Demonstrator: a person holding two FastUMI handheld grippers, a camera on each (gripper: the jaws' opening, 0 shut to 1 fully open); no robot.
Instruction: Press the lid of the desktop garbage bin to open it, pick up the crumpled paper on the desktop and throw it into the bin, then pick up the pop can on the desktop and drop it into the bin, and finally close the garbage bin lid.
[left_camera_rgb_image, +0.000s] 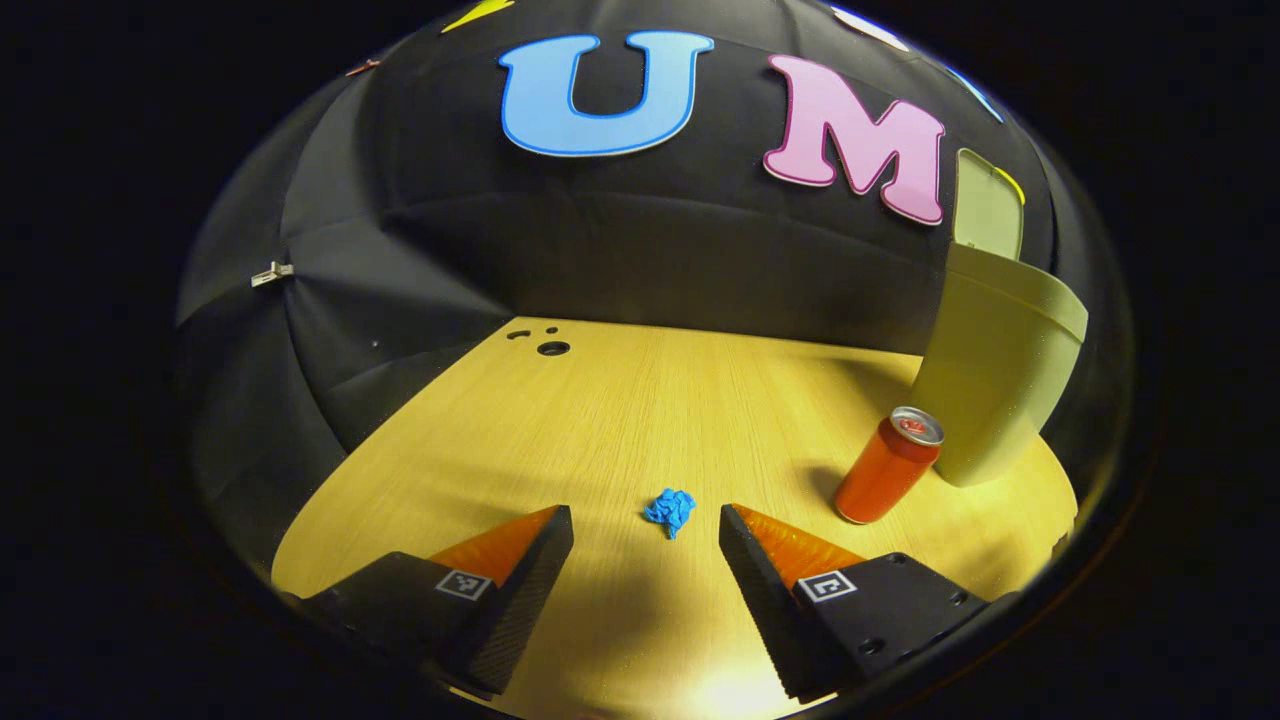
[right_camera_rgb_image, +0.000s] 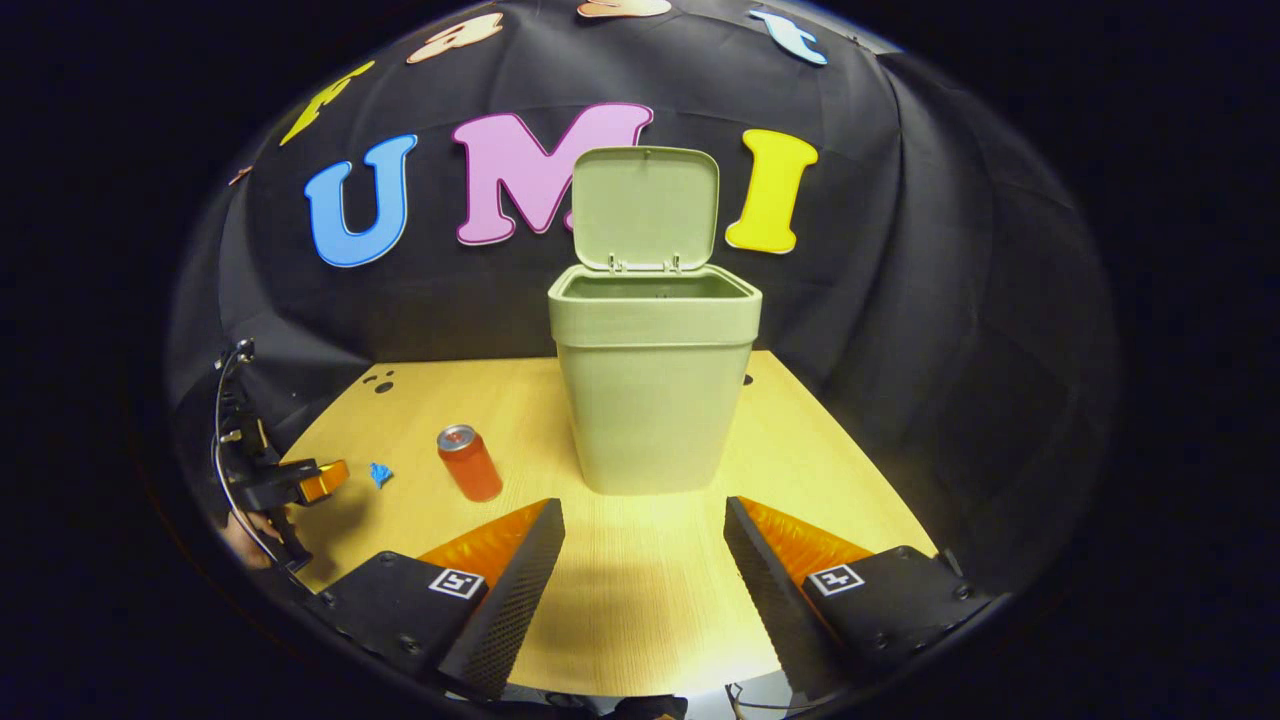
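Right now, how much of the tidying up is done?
Only the first step. The bin has its lid standing up, so it is open. The left gripper has its jaws open around the blue crumpled paper on the table, not gripping yet. The pop can waits upright. Closing the lid comes last.

Garbage bin (right_camera_rgb_image: 655, 400): pale green, upright at centre of the right gripper view, lid (right_camera_rgb_image: 645, 208) raised open. Pop can (right_camera_rgb_image: 469, 462): orange, upright, lower left of bin. Crumpled paper (left_camera_rgb_image: 670, 511): blue, lower centre of the left gripper view.
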